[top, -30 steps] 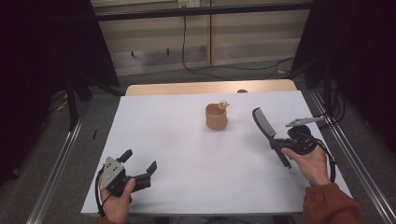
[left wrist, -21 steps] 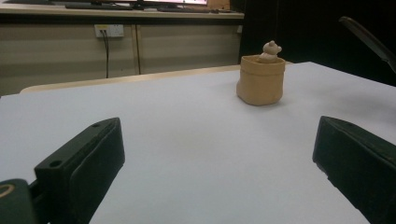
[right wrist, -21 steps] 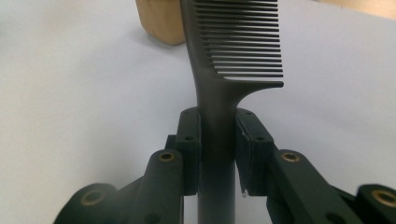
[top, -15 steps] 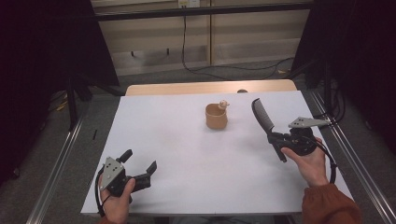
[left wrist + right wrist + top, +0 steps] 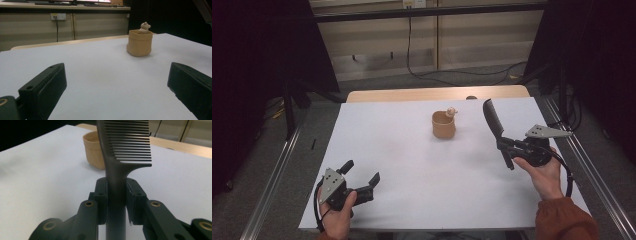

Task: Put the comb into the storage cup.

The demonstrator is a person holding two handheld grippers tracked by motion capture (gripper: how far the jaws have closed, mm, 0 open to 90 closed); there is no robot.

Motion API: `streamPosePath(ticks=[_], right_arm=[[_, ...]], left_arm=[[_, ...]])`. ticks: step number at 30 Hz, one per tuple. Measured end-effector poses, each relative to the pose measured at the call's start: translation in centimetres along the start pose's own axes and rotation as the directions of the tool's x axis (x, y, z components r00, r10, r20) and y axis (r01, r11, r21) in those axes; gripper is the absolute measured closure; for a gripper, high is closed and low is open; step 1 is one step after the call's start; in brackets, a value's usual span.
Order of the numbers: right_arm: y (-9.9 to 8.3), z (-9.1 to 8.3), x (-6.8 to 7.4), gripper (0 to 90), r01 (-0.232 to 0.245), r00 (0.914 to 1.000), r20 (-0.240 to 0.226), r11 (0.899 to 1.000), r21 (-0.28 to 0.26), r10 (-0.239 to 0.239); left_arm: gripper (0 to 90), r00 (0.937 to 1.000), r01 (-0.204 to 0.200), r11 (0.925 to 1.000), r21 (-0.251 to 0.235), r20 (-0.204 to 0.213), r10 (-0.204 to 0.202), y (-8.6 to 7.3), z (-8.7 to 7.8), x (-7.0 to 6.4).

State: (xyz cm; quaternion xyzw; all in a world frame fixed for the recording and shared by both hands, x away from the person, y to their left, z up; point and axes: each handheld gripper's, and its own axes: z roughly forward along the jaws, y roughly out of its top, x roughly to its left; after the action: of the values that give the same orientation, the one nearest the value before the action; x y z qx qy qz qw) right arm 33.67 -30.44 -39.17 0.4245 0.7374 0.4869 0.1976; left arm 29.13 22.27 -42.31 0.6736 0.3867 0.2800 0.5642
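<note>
Right hand-held gripper (image 5: 503,145) pinches a black comb (image 5: 492,118) by its handle, held above the table (image 5: 412,165) w/ teeth end up, just right of the tan cup (image 5: 443,125) but apart from it. Left hand-held gripper (image 5: 361,176) sits spread wide near the table's front-left edge, nothing btwn its jaws.

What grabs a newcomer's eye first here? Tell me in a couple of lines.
The dark comb stands out first: the right gripper holds it by the handle, jaws shut on it, teeth end raised above the right side of the white table. Next is the tan cup with a small bear figure at its rim, mid-table towards the far edge. The left gripper sits open at the near left.
</note>
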Motion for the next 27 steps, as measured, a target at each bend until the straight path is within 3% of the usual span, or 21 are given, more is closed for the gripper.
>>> streamPosePath(ticks=[6, 11, 21, 27], right_arm=[[0.5, -0.3, 0.5, 73.2, 0.020, 0.9997, -0.010, 0.997, -0.070, -0.021], [0.8, -0.4, 0.7, 73.2, 0.004, 0.9995, -0.030, 0.994, -0.113, -0.007], [2.2, 0.2, 1.1, 73.2, -0.012, 0.9982, -0.059, 0.986, -0.164, 0.003], [3.7, 0.3, 0.8, 73.2, -0.030, 0.9976, -0.068, 0.974, -0.225, 0.015]], left_arm=[[2.2, 1.0000, -0.002, 1.0000, 0.000, -0.001, 0.002, 0.0, 0.0, 0.0], [2.2, 1.0000, -0.001, 1.0000, -0.001, 0.000, 0.001, 0.0, 0.0, 0.0], [2.2, 1.0000, -0.005, 1.0000, 0.001, 0.001, 0.005, 0.0, 0.1, -0.1], [2.2, 1.0000, -0.001, 1.0000, -0.006, 0.008, 0.001, 0.0, 0.1, -0.1]])
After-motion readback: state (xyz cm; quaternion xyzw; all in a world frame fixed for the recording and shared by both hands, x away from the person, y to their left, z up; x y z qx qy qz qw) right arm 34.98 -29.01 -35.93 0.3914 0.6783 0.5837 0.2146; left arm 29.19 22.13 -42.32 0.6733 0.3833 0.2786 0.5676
